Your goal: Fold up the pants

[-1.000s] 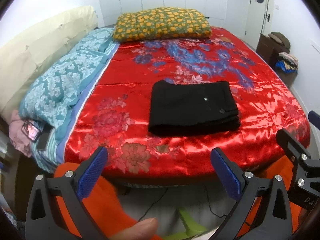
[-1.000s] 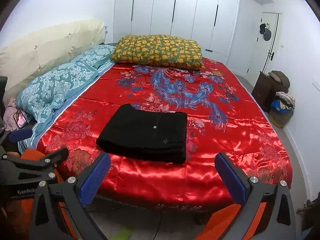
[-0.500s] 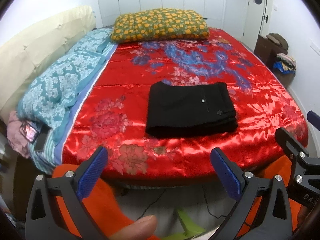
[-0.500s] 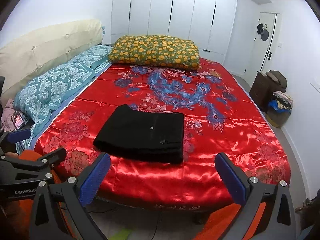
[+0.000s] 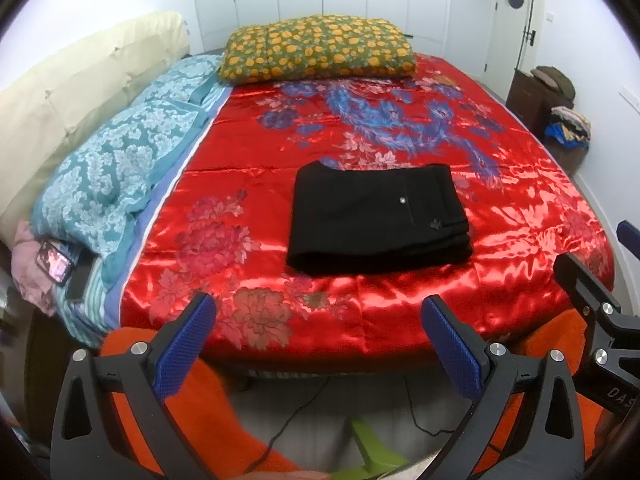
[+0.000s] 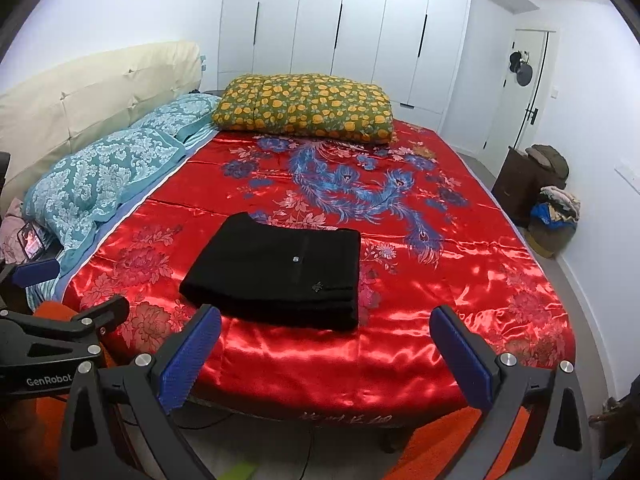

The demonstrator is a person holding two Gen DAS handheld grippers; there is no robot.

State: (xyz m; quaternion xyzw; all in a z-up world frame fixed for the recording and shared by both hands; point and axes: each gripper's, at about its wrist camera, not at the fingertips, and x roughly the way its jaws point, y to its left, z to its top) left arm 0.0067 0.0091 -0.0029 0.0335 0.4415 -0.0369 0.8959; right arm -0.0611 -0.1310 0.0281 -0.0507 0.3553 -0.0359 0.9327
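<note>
Both views are showing a brightly, evenly lit room, and the light is coming from above. The satin bedspread (image 5: 400,292) is throwing back strong white glare in streaks, most of it along the near edge and right side. The folded pants (image 6: 280,272) are reading as a nearly flat black, with little detail beyond a small pale button. The fisheye is bending the walls and wardrobe (image 6: 340,20) lines, and dark vignetting is cutting every corner. The close blue pads (image 5: 184,352) are looking slightly soft.
</note>
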